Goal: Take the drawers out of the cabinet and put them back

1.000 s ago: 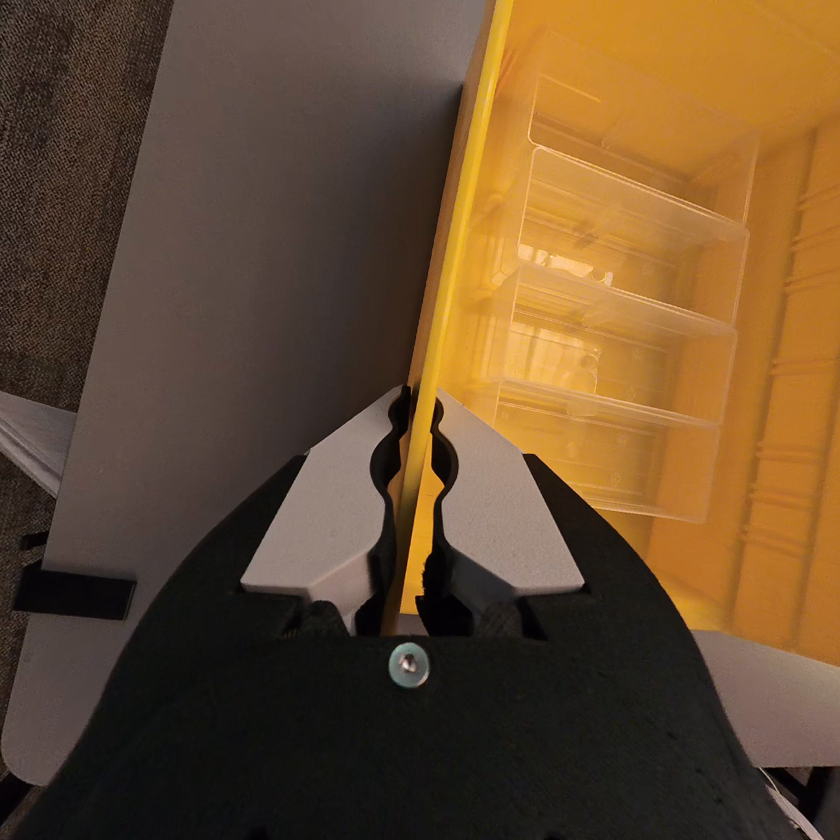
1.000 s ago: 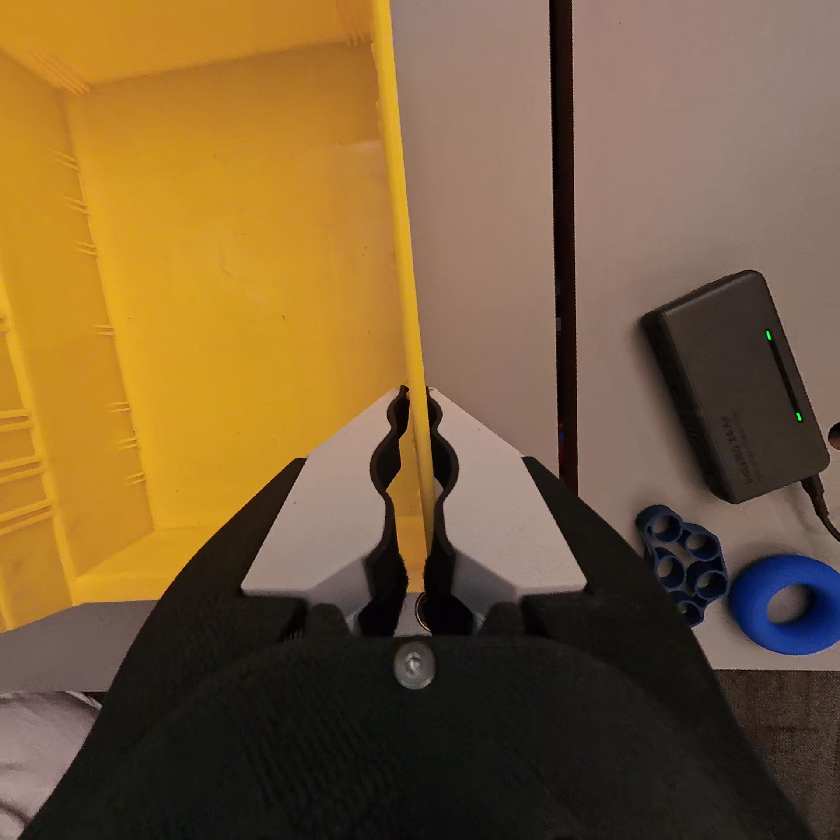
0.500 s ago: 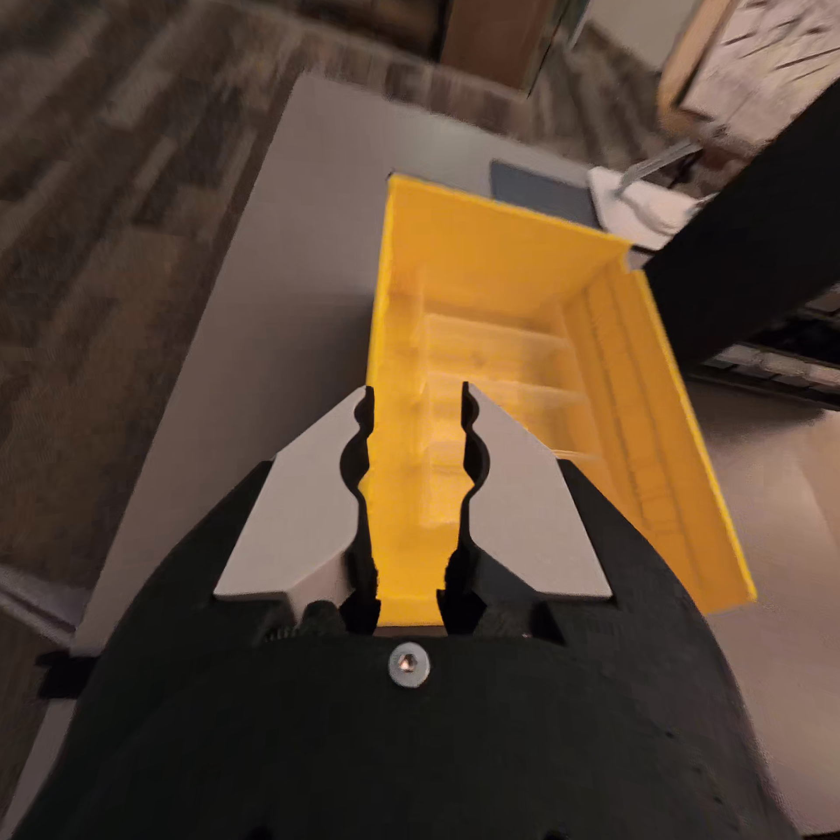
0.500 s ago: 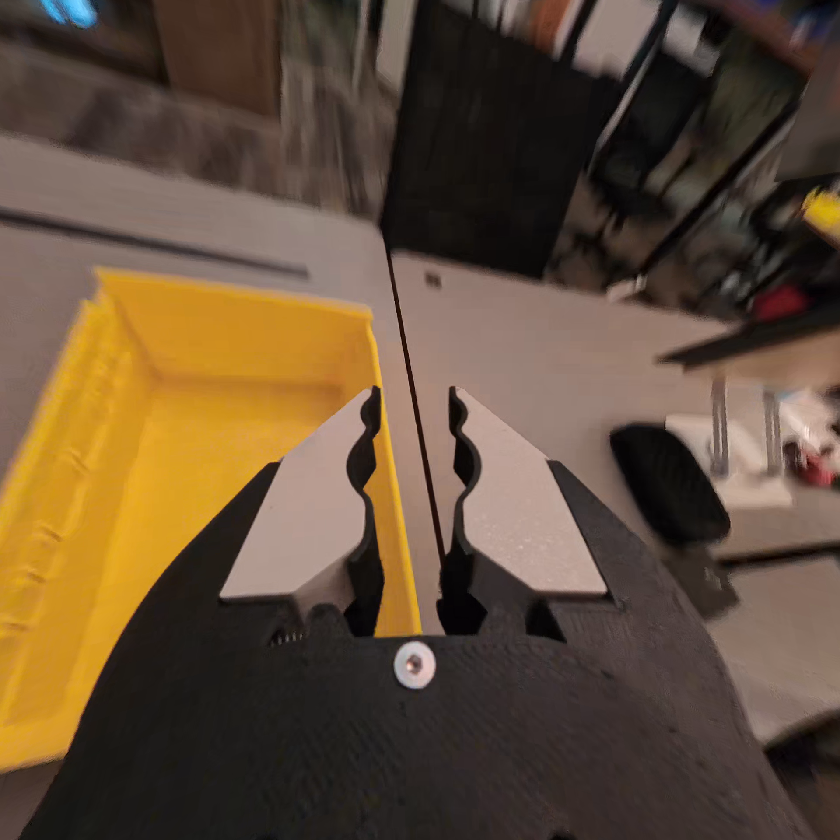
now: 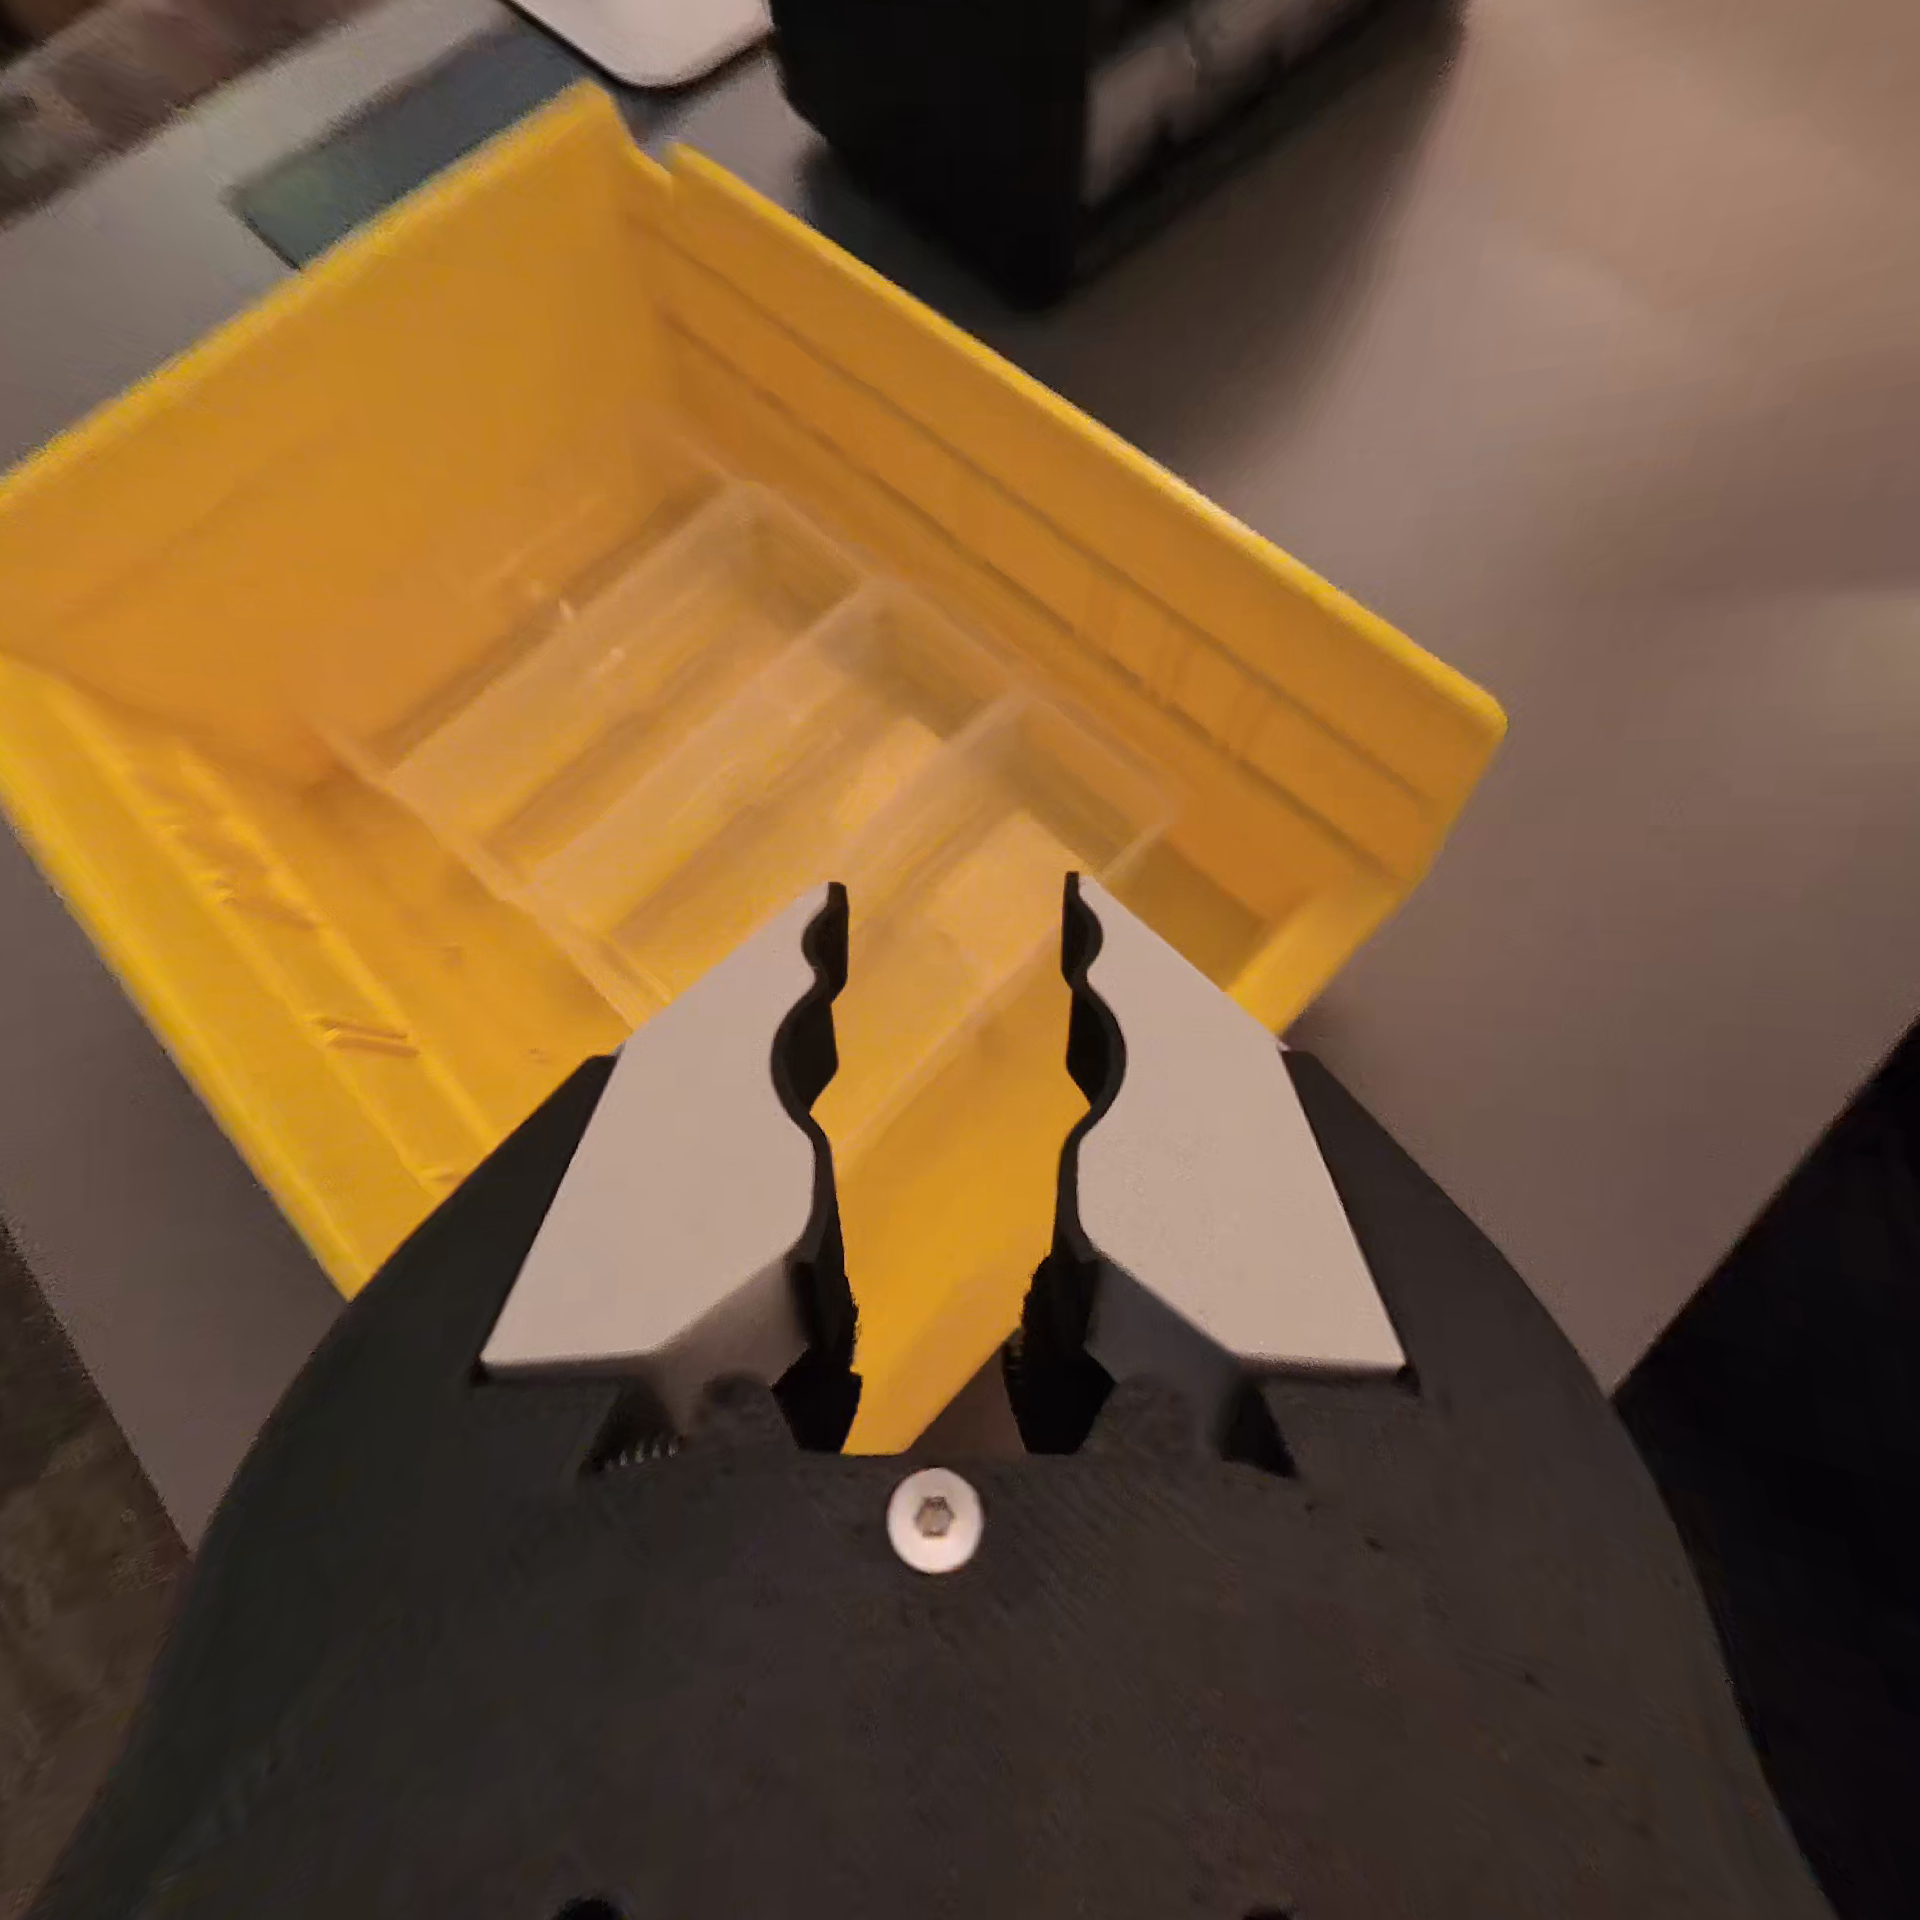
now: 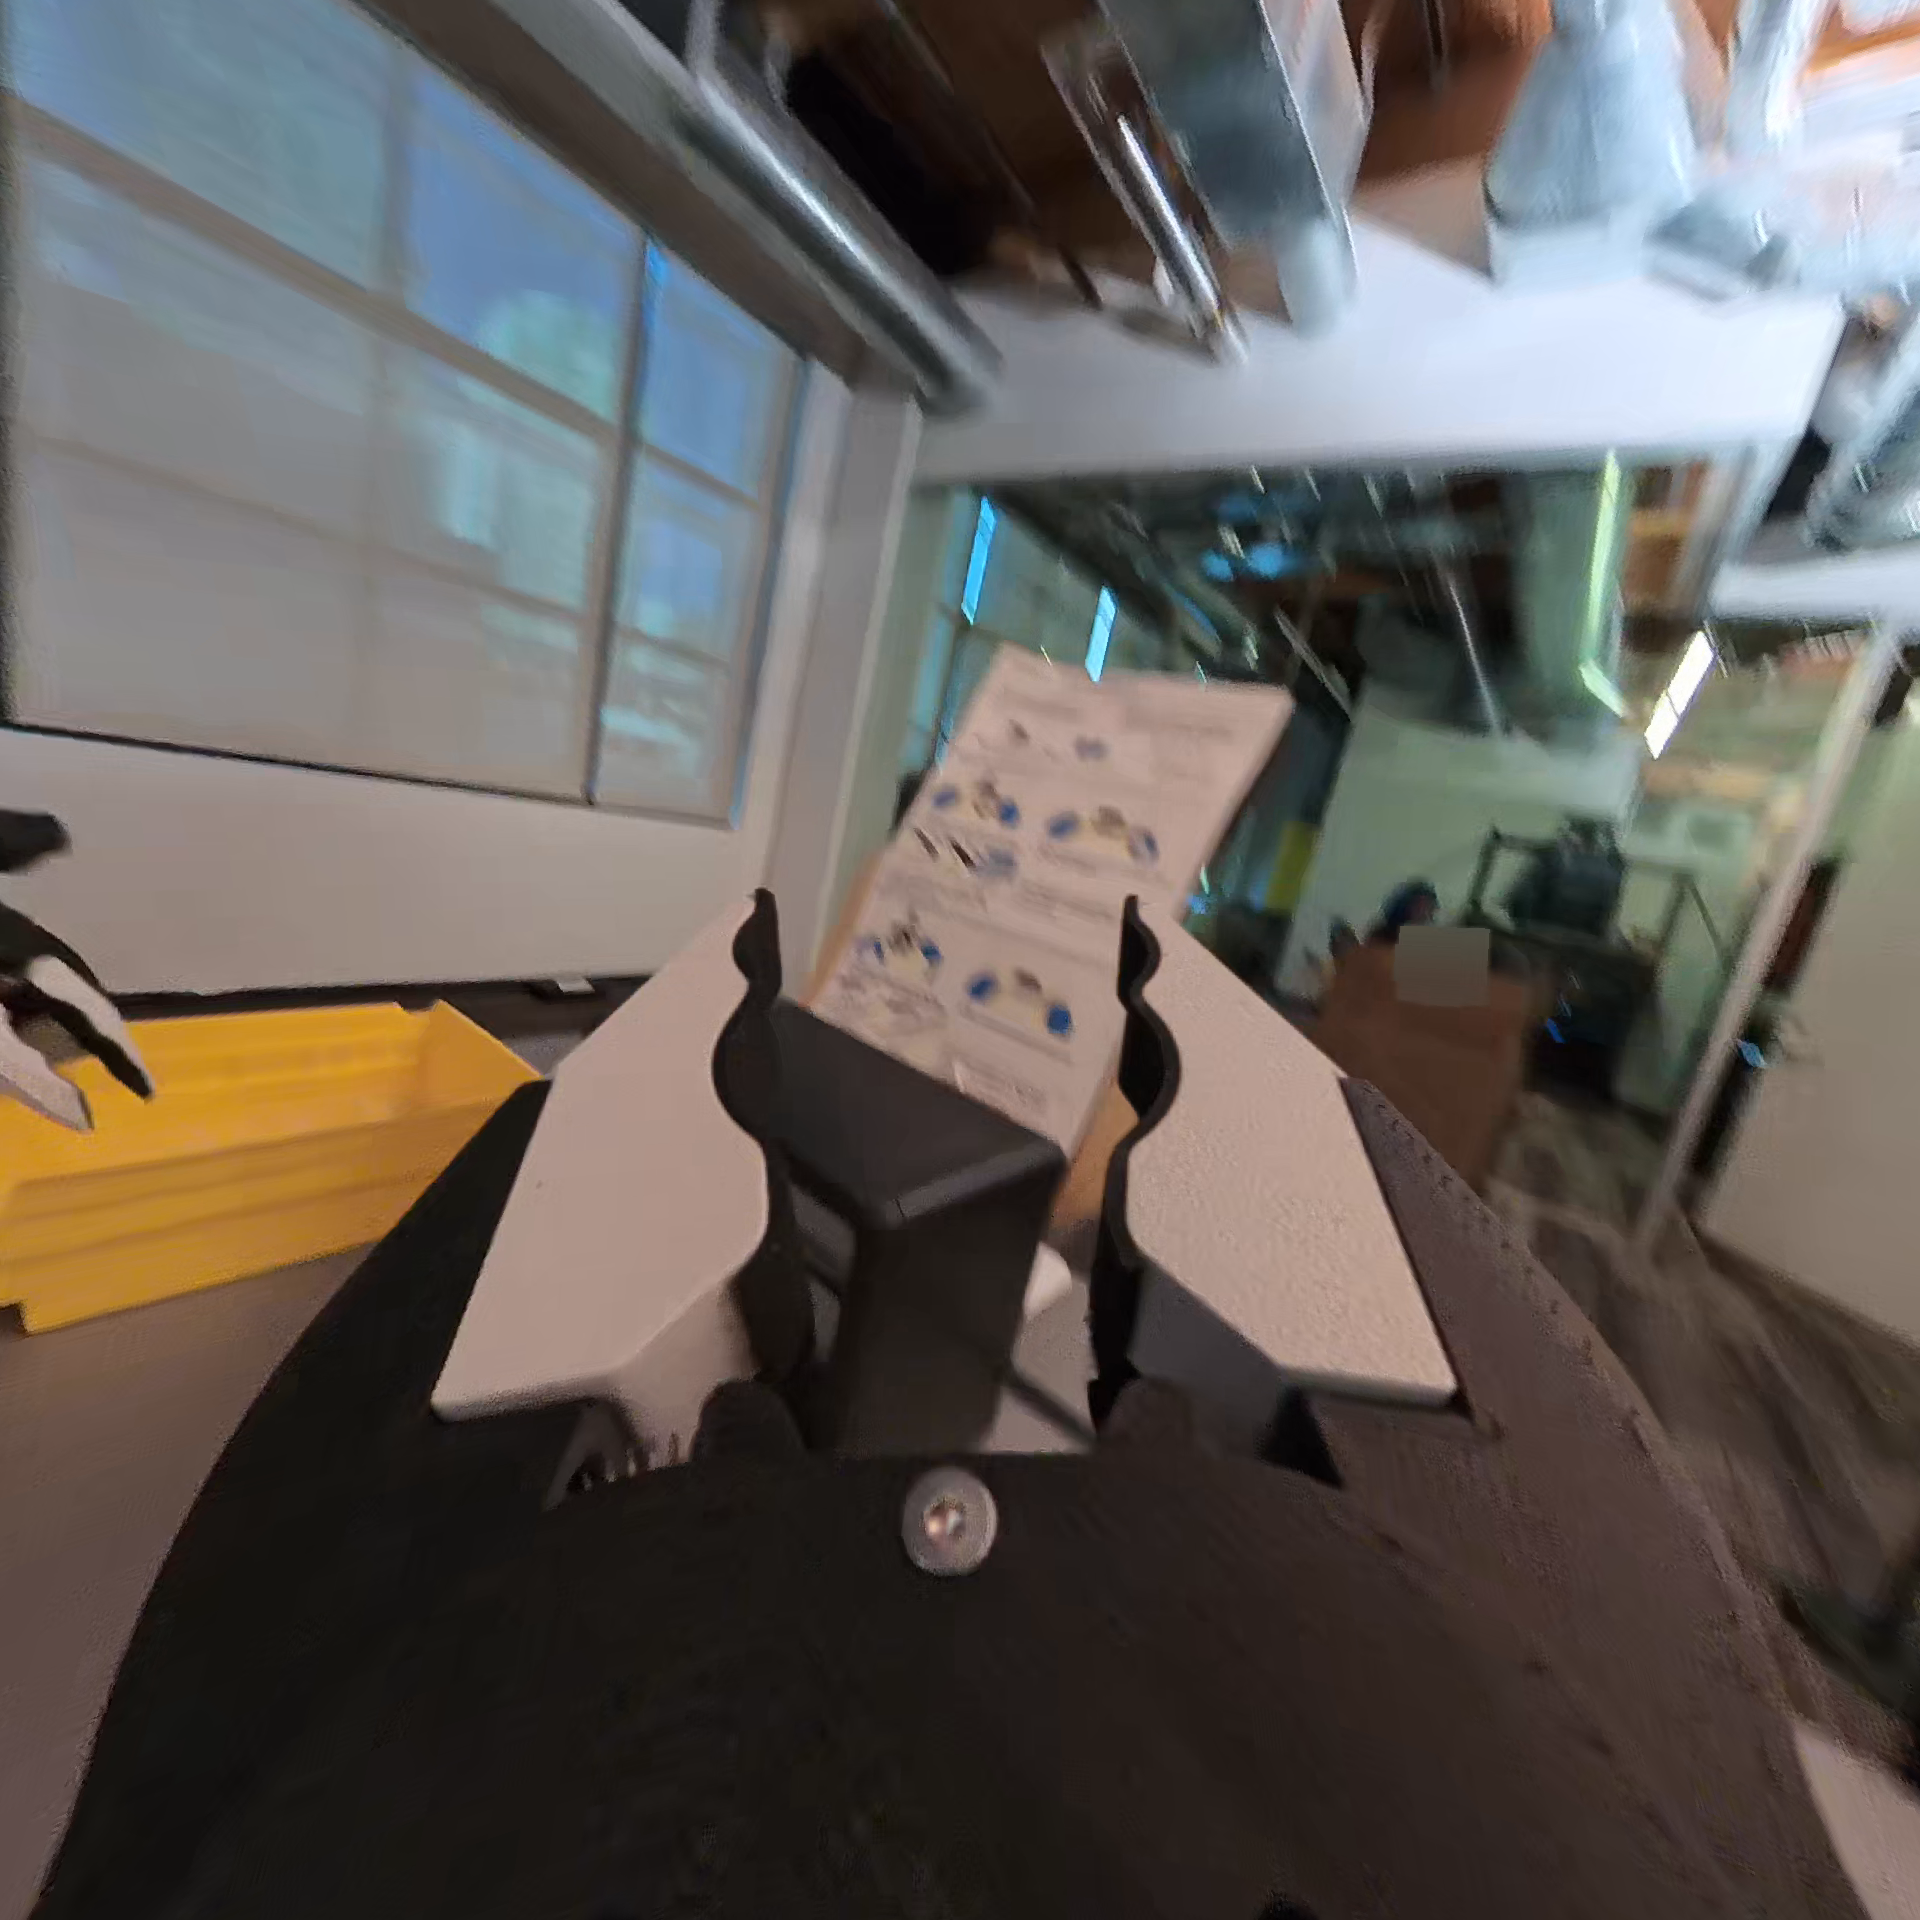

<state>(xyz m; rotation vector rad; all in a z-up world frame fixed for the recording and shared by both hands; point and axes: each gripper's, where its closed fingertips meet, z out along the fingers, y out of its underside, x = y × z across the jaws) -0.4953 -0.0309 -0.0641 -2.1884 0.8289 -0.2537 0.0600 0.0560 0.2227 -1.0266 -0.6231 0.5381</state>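
Both hand-held grippers stand with jaws parted and grip nothing: the left gripper (image 5: 948, 904) hangs above the yellow cabinet (image 5: 312, 499), the right gripper (image 6: 943, 920) points level toward a black box (image 6: 914, 1153) and the blurred room. On the grey table (image 5: 1558, 436) the cabinet lies on its back, open side up. Inside it sit several clear drawers (image 5: 748, 707), side by side in a stepped row along one ribbed wall; what they contain cannot be made out through the blur.
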